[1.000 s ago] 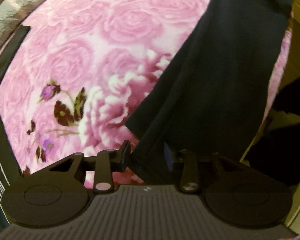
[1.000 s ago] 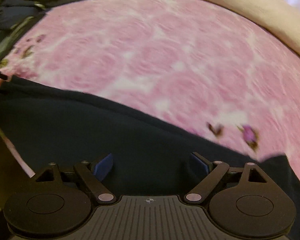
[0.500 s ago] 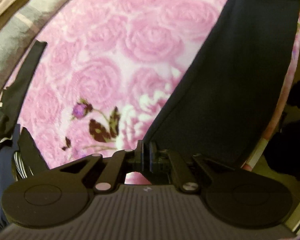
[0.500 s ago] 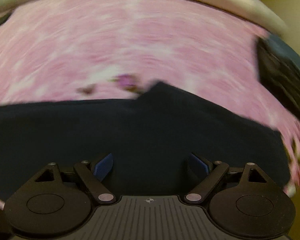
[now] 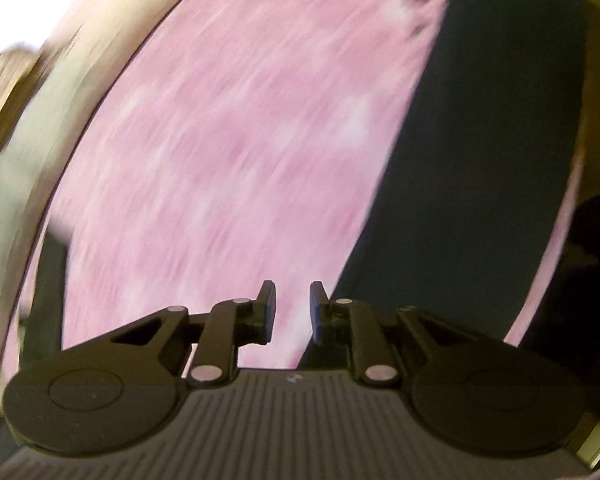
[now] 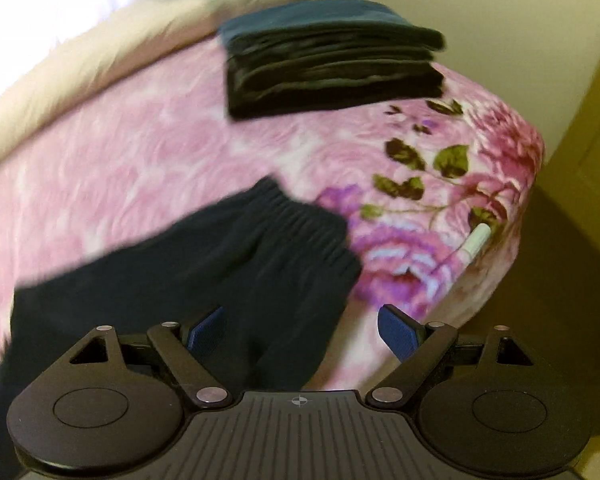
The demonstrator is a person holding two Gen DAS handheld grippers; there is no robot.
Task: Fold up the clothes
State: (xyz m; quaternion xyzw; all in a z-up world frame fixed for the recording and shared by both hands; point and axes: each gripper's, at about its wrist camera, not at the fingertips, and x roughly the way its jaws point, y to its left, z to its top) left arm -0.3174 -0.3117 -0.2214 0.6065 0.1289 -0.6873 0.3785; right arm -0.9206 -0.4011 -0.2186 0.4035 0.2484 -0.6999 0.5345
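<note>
Left tool (image 5: 293,312) opening (empty) beside dark garment (image 5: 492,160).

The pink blanket (image 5: 240,152) is all motion blur; the dark garment (image 6: 180,280) is cut off at 8 o'clock.

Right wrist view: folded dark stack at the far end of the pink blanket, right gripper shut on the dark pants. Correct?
Not quite. The right gripper is open and holds nothing; the dark pants lie under it. The folded stack does sit on the pink blanket, per the right wrist view.

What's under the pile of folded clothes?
The pink flowery blanket lies under the folded pile. The patch right beneath it is covered, so it can't be seen.
</note>
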